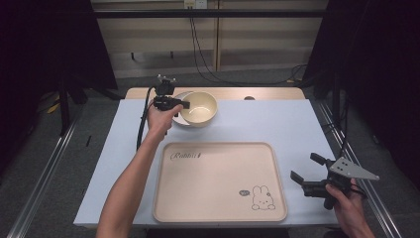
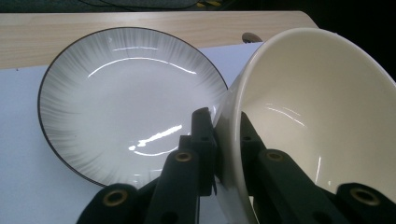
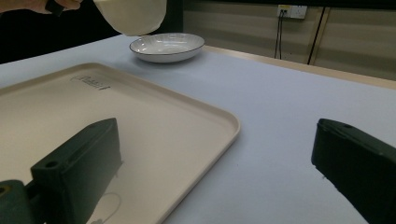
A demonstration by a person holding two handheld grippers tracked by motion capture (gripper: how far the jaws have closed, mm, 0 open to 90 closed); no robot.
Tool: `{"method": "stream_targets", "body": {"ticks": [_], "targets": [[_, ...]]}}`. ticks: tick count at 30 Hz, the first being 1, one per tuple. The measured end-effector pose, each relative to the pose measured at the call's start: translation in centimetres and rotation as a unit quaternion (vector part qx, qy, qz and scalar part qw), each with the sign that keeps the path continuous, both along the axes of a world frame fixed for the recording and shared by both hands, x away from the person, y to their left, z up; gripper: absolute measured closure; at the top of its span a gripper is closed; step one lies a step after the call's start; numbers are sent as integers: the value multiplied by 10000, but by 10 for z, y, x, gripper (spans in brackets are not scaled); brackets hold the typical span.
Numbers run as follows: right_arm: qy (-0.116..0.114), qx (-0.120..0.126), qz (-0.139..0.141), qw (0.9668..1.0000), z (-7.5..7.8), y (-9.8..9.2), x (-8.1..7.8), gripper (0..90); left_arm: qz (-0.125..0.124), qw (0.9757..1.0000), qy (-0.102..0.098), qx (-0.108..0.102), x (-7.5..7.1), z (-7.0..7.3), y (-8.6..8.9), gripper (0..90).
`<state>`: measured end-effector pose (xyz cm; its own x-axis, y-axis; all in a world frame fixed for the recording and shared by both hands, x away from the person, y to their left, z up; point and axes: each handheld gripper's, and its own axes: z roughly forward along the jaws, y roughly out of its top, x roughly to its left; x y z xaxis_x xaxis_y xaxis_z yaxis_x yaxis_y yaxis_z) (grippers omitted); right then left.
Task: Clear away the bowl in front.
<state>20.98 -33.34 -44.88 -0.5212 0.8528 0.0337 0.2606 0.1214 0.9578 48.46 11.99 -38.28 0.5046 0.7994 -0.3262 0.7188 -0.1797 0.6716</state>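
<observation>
Bench: the bench (image 1: 297,129) wears a smooth pale blue-white cover, with a bare strip of light wood along its far edge, and it spreads under both claws.
Tray: a big cream tray (image 1: 220,181), rounded corners, raised rim, matte finish. It lies between the two claws, just beside the right claw's jaws and on the near side of the left claw.
Tray writing: script in the far left corner that looks like "Rabbit", though the letters blur; a line-drawn rabbit (image 1: 262,198) with a small speech bubble sits in the corner nearest the right claw, the bubble's words too small to read.
Plate: a shallow round plate (image 2: 126,102), glossy white with fine grey streaks running to a thin dark rim. It rests on the bench just beyond and below the left claw, partly hidden behind the bowl in the high view.
Bowl: a deep cream bowl (image 2: 317,121), smooth and plain with a soft sheen, round and tilted. Its wall is right between the left claw's jaws, and in the right gripper view it hangs clear above the plate.
Left claw: the left claw (image 2: 224,149) is clamped on the bowl's rim, one black jaw outside the wall and one inside.
Right claw: the right claw (image 1: 307,171), black with a grey three-cornered plate on top, stands with its jaws spread wide and nothing between them, held low at the tray's edge, well apart from bowl and plate.
</observation>
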Motion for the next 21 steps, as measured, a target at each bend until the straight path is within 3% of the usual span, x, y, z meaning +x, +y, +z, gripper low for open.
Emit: {"method": "stream_targets", "body": {"ticks": [10,21], "targets": [[-17,-3,4,10000,0,0,0,11,-128,9997,87,-172,-11,-3,-14,829],[-13,-14,-10,10000,0,1,1,11,-401,9989,138,-178,-21,-9,-34,829]]}}
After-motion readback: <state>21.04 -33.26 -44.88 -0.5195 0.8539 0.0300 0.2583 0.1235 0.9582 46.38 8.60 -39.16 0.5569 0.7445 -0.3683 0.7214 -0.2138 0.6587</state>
